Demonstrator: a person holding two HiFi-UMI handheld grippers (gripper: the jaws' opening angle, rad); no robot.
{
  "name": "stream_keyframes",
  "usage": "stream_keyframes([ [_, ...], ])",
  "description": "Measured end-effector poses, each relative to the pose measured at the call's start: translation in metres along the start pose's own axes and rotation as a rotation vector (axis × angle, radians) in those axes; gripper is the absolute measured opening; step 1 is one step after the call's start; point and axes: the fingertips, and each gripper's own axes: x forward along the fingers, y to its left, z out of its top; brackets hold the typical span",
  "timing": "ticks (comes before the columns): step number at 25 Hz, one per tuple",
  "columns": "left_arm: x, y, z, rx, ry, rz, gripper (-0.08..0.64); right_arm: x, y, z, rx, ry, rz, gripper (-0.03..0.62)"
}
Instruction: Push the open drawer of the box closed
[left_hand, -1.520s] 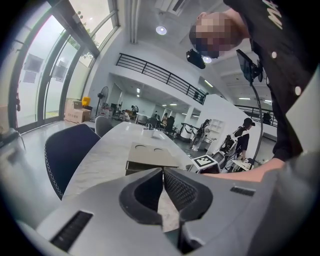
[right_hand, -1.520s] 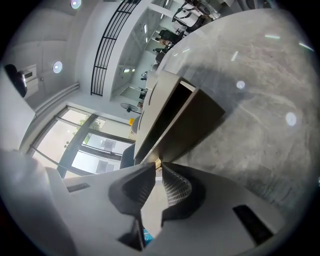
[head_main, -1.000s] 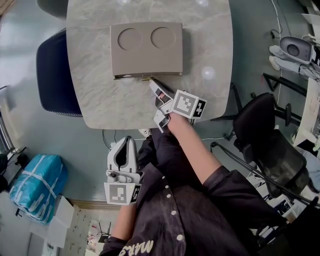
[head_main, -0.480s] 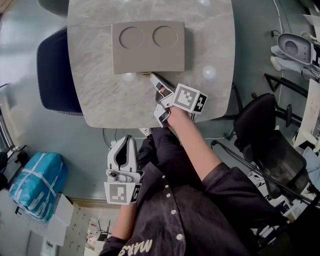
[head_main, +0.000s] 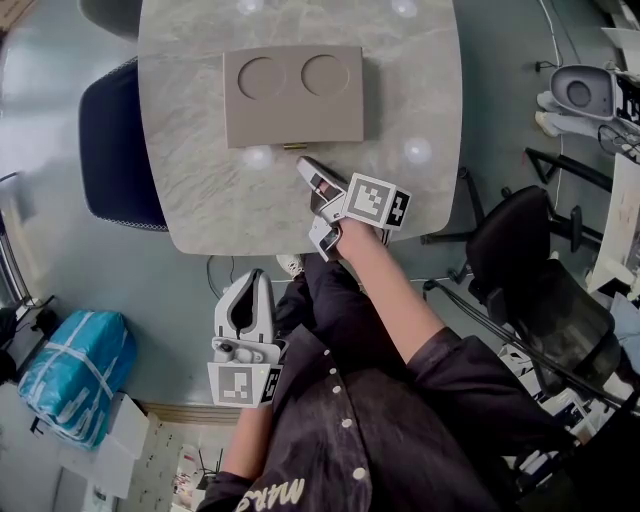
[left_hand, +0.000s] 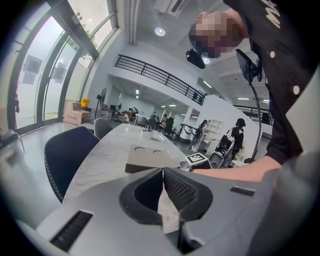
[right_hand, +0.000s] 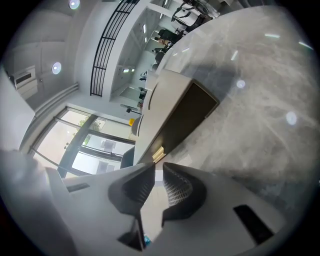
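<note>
**Head view.** The tan box (head_main: 293, 95), with two round hollows in its top, lies flat toward the far end of the marble table (head_main: 200, 200). Its drawer sits flush with the near side, and only a small brass pull (head_main: 293, 147) sticks out. The right gripper (head_main: 305, 165) lies low over the tabletop and points at that pull, its tips just beside it. Its marker cube (head_main: 378, 200) rides behind on the person's forearm. Nothing stands between the tips and the pull. The left gripper (head_main: 247, 285) hangs off the table's near edge, close to the person's dark shirt. A dark blue chair (head_main: 115, 145) is tucked in at the table's left. A black office chair (head_main: 540, 280) stands off to the right, and a blue bag (head_main: 75, 370) lies on the floor.

**Left gripper view.** The left gripper (left_hand: 162, 171) has its jaws pressed together at the tips, with nothing between them. Beyond them the box (left_hand: 150, 157) lies on the table (left_hand: 100, 165), the blue chair (left_hand: 67, 155) stands to the left, and people are in the hall far behind.

**Right gripper view.** The right gripper (right_hand: 156, 167) has its jaws a narrow gap apart and holds nothing. Right ahead is the box's dark drawer front (right_hand: 187, 117), closed flush, with the pale pull (right_hand: 158, 152) just past the tips. Whether they touch it cannot be told.
</note>
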Motion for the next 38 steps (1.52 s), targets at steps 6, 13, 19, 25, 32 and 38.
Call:
stream_keyframes([
  [6,-0.004,-0.003,0.013,0.011,-0.037,-0.015,0.018,-0.024,0.025,0.001,-0.088,-0.009,0.03,0.002],
  [13,-0.009,-0.014,0.037,0.03,-0.088,-0.048,0.019,-0.059,0.078,0.025,-0.158,-0.055,0.127,-0.003],
  [19,-0.02,-0.024,0.059,0.052,-0.147,-0.075,0.018,-0.091,0.127,0.04,-0.411,-0.088,0.099,-0.003],
  [25,-0.029,-0.03,0.09,0.083,-0.233,-0.092,0.018,-0.125,0.172,0.046,-0.623,-0.15,0.087,-0.003],
  [32,-0.041,-0.039,0.135,0.147,-0.345,-0.116,0.019,-0.176,0.223,0.05,-0.83,-0.294,0.095,-0.003],
  [38,-0.05,-0.044,0.17,0.196,-0.42,-0.126,0.018,-0.212,0.26,0.046,-0.979,-0.41,0.122,-0.003],
])
